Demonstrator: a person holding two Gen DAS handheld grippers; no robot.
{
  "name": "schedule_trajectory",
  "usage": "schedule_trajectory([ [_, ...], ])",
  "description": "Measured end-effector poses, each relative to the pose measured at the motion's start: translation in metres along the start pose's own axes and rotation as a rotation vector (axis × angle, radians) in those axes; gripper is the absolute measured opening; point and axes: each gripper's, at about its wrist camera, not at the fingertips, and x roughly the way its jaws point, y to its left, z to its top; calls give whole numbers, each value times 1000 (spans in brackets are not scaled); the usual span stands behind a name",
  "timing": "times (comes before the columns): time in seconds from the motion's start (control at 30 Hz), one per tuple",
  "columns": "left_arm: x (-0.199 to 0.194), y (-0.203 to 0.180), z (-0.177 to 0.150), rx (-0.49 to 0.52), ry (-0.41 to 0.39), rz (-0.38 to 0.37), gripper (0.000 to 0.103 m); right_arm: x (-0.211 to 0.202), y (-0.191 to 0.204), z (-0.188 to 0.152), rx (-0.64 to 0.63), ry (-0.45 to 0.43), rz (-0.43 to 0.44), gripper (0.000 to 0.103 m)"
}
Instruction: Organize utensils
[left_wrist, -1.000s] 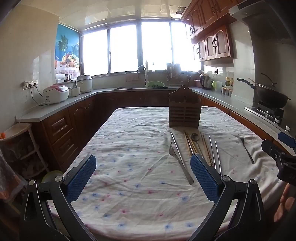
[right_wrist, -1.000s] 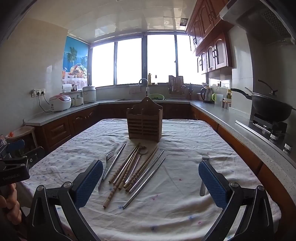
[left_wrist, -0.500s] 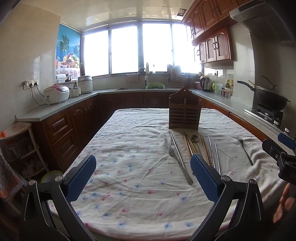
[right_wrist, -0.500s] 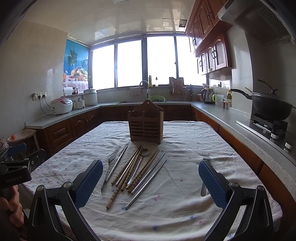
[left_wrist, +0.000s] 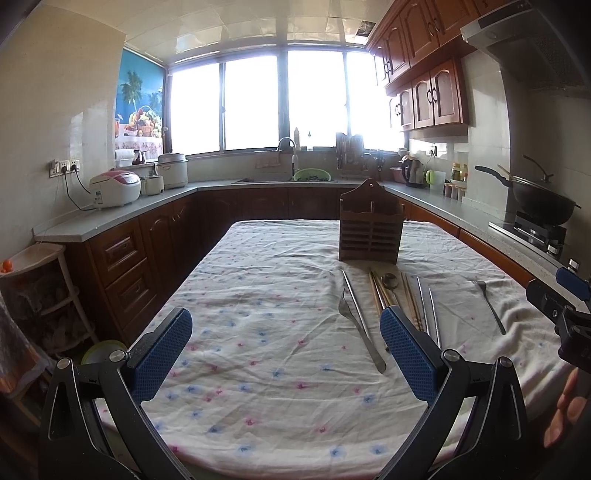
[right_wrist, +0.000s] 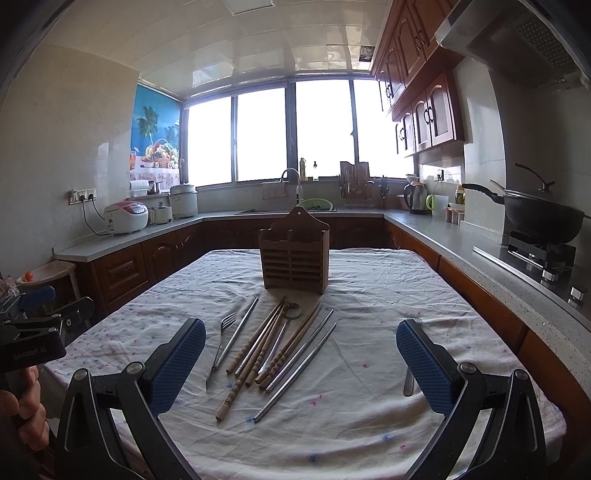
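Currently nothing gripped. Left wrist view: left claw (left_wrist: 286, 356) spread wide, empty, above the cloth-covered surface (left_wrist: 258, 332), well short of the wooden holder (left_wrist: 370, 227). Utensils lie in front of the holder: fork (left_wrist: 354, 328), chopsticks (left_wrist: 380, 291), a lone fork (left_wrist: 489, 304) off to the holder's right. The right pad (left_wrist: 406, 354) hides the near ends of the chopsticks.

Right wrist view: right claw (right_wrist: 301, 363) also wide open, empty, lined up on the bundle (right_wrist: 273, 343) fanned out before the holder, probably to take one piece first. Spoon (right_wrist: 286, 326) half buried among the sticks. One handle (right_wrist: 407, 384) mostly hidden behind the right pad (right_wrist: 424, 365); type unclear here. Holder compartments look empty, interior not visible.
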Motion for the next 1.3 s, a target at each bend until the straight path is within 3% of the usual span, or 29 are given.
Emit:
schedule_trajectory([
  [1.3, 6, -5, -1, 1, 10, -10, 103, 3, -1, 0, 9, 8, 5, 103],
])
